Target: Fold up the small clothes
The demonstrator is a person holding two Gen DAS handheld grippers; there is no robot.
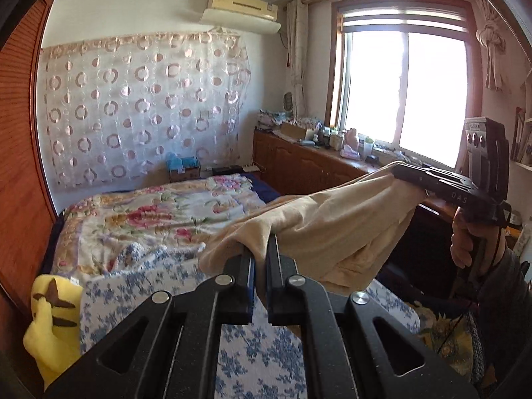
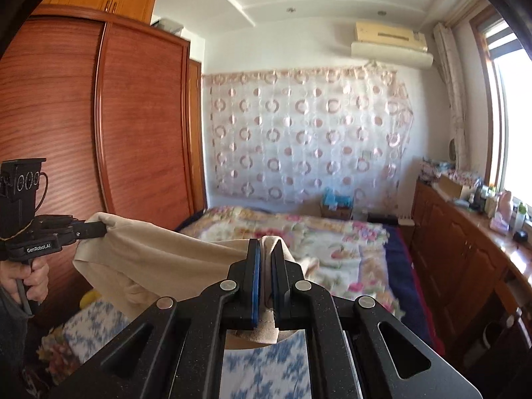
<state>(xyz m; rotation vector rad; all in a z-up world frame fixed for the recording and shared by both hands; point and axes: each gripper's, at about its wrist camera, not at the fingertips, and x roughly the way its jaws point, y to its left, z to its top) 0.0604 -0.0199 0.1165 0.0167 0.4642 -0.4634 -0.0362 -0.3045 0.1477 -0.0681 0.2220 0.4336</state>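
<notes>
Above bed (image 1: 159, 212), both hand-held grippers clamp beige garment (image 1: 316, 219).

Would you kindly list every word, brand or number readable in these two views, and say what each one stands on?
"DAS": white letters on the side of the right gripper, seen in the left wrist view.
"GenRobot.AI": white print on the body of the left gripper, seen in the right wrist view.
Label on the blue box at the bed's head: too small to read.
Bottles on the window cabinet: print too blurred to read.
</notes>
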